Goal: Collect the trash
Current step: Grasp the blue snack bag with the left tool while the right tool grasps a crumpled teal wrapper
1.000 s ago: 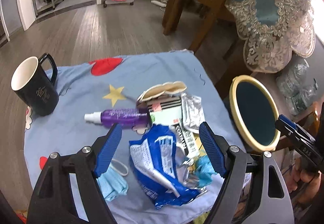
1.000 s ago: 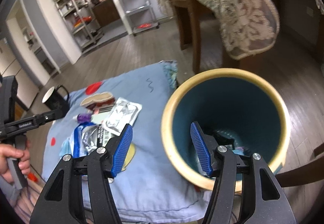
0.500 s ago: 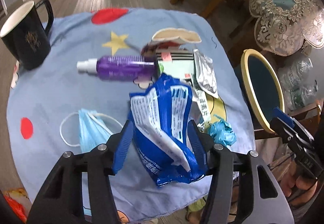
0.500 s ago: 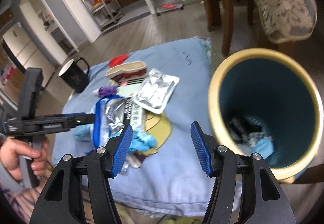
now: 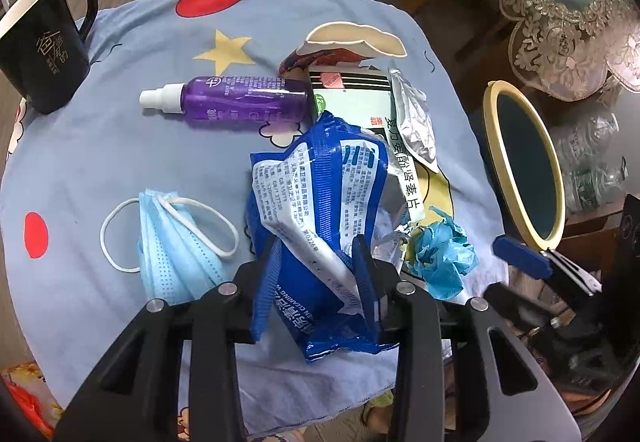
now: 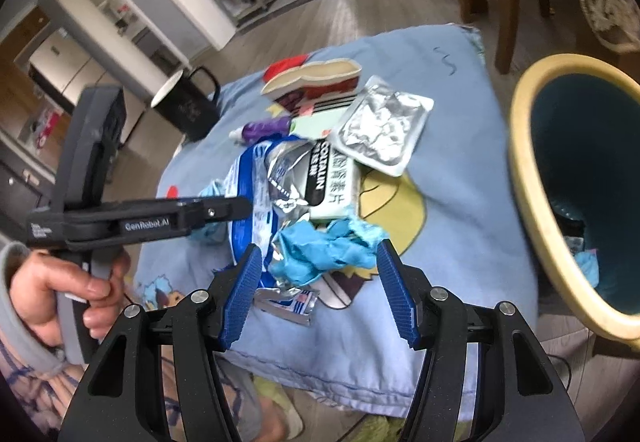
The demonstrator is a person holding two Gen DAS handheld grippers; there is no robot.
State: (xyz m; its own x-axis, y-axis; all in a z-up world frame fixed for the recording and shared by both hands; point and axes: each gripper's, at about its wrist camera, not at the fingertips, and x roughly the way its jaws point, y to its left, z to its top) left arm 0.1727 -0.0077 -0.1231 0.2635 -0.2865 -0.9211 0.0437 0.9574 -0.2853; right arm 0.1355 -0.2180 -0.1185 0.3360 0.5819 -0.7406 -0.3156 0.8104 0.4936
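left gripper (image 5: 318, 274): pinched on the blue bag (image 5: 320, 210); bag sits on the tabletop (image 5: 100, 146), near edge
right gripper (image 6: 318, 292): wide, holding nothing; hovers just over the blue wad (image 6: 324, 250)
bin (image 6: 524, 178): right of the tabletop, some trash inside
nearby: mask (image 5: 176, 254), bottle (image 5: 240, 104), foil pouch (image 5: 414, 122), pill box (image 5: 360, 102), mug (image 5: 38, 46)
risk: bag is slick and crumpled, may slip when lifted; foil under it may drag along and drop short of the bin
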